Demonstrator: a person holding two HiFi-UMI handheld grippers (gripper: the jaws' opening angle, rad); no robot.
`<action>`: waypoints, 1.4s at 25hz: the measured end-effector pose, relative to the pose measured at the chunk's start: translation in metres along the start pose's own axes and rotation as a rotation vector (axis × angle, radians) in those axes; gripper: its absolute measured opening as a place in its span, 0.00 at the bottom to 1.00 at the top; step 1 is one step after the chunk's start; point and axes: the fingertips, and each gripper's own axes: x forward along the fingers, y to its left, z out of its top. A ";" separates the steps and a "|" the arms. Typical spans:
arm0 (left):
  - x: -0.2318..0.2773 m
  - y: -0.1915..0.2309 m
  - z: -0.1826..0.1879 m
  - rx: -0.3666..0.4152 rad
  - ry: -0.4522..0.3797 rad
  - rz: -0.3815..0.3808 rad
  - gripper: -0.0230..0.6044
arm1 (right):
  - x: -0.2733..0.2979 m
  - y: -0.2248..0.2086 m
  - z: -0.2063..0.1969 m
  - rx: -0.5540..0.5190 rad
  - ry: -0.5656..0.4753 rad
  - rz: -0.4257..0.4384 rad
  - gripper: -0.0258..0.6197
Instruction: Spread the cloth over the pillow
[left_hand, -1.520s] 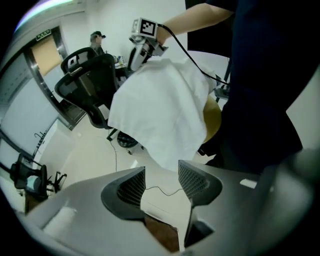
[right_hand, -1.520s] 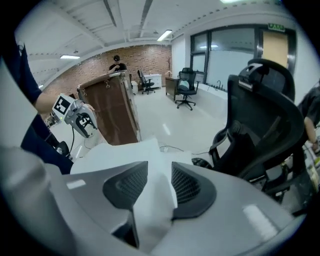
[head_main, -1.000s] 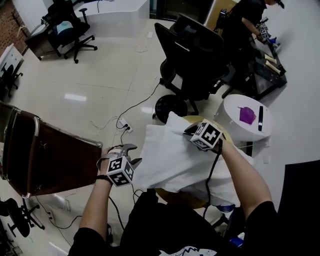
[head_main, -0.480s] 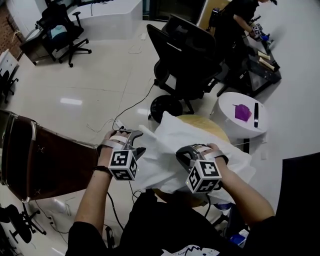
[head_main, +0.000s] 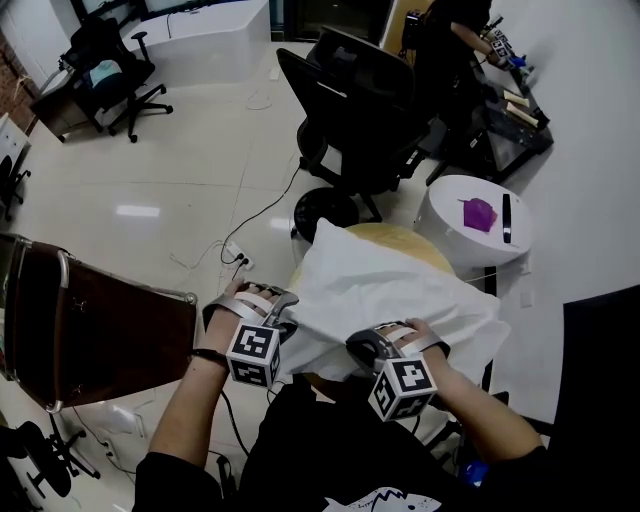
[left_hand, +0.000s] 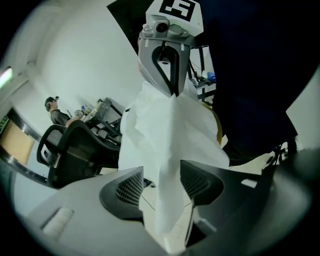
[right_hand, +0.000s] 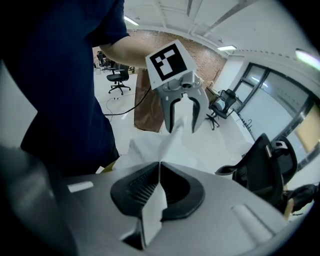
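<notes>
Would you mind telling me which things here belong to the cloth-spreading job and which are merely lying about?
Part of the job: white cloth; yellowish pillow beneath it.

Just lying about: black office chair; round white table; purple item on that table; brown chair at the left.

Mostly hidden: pillow (head_main: 405, 238), under the white cloth (head_main: 380, 290), a yellow rim alone showing. Cut off: brown chair (head_main: 90, 330) by the head view's left edge, person (head_main: 445, 40) by its top edge. Too small to identify: purple item (head_main: 479, 213) and dark bar (head_main: 506, 217) on the round white table (head_main: 450, 228).
</notes>
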 end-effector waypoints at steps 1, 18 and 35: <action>0.003 -0.012 0.001 -0.003 0.002 -0.033 0.33 | 0.002 0.003 -0.001 0.011 0.000 0.003 0.07; 0.057 -0.113 0.005 -0.121 -0.044 -0.137 0.05 | 0.015 0.019 -0.009 0.065 -0.001 0.125 0.13; 0.064 -0.117 0.011 -0.163 -0.074 -0.084 0.10 | 0.088 -0.097 0.013 0.320 0.076 0.368 0.26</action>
